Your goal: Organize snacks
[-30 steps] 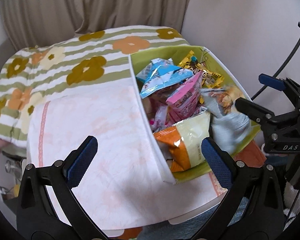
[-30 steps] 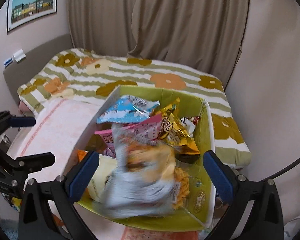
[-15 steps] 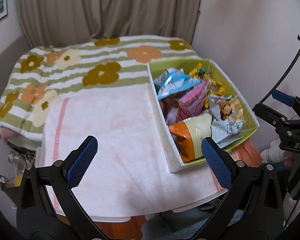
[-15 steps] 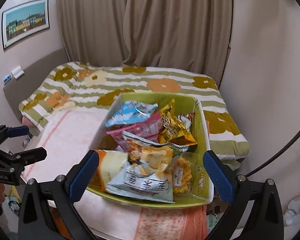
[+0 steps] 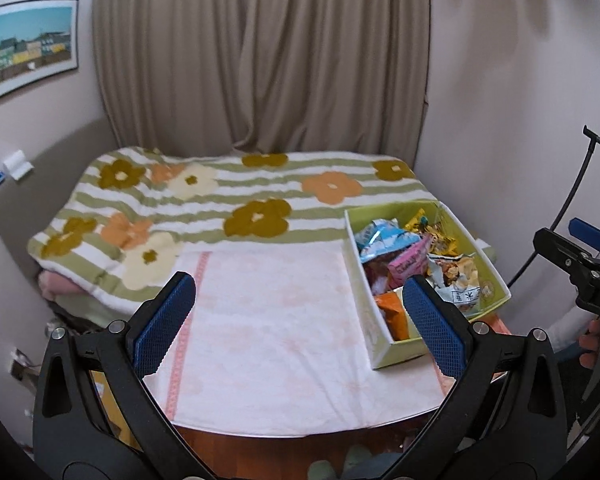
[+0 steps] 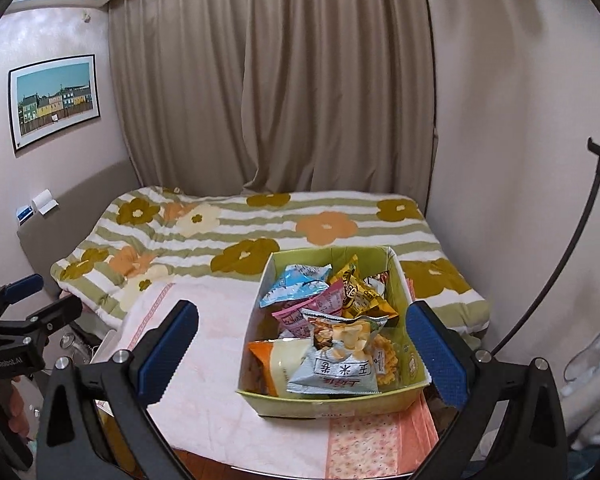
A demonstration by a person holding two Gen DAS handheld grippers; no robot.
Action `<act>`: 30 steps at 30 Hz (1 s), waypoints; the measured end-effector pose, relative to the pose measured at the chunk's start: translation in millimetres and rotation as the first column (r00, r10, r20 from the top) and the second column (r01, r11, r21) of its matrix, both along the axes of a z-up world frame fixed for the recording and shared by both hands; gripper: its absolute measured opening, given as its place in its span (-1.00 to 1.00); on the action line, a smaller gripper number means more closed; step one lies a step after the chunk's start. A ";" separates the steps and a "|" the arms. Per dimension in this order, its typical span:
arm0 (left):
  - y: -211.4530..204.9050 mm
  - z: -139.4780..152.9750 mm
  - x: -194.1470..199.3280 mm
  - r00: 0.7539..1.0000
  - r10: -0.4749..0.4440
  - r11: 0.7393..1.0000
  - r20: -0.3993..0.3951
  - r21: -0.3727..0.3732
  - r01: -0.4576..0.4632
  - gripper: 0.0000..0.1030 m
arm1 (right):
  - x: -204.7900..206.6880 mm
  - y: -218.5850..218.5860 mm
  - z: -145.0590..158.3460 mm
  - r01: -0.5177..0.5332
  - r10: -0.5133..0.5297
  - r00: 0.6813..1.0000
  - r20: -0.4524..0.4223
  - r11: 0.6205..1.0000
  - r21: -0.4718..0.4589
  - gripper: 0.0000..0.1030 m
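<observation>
Occupying the background, the bed with its flowered striped cover runs behind the table, which is draped in a pale pink cloth. On the table's right portion stands the green box, filled with snack packets: a grey-white packet lies on top at the near end, an orange-and-cream packet beside it, and pink, light-blue and yellow packets behind.

The left gripper hangs above the bare cloth, jaws spread wide, holding nothing. The right gripper is likewise spread and empty, above the box's near end.

Risk assessment: the packets are heaped loosely and overlap. A careless reach could snag an adjacent packet, crush the contents, or shift the light box along the cloth toward the table edge.
</observation>
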State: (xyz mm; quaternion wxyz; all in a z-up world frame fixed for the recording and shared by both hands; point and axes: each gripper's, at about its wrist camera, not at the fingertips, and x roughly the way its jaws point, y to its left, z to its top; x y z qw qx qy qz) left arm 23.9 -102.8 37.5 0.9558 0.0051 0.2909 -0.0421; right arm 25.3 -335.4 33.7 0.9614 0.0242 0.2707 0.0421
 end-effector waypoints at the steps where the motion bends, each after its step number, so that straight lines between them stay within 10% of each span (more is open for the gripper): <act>1: 2.5 1.0 -4.2 1.000 0.006 1.000 0.008 0.003 -0.006 0.99 | -4.0 2.6 0.9 0.003 -0.003 1.000 0.006 1.000 -0.002 1.00; 30: 5.1 5.4 -29.9 0.997 0.021 1.000 0.073 -0.017 -0.020 0.99 | -23.9 10.5 -2.5 0.033 -0.031 0.999 0.042 0.999 -0.034 0.99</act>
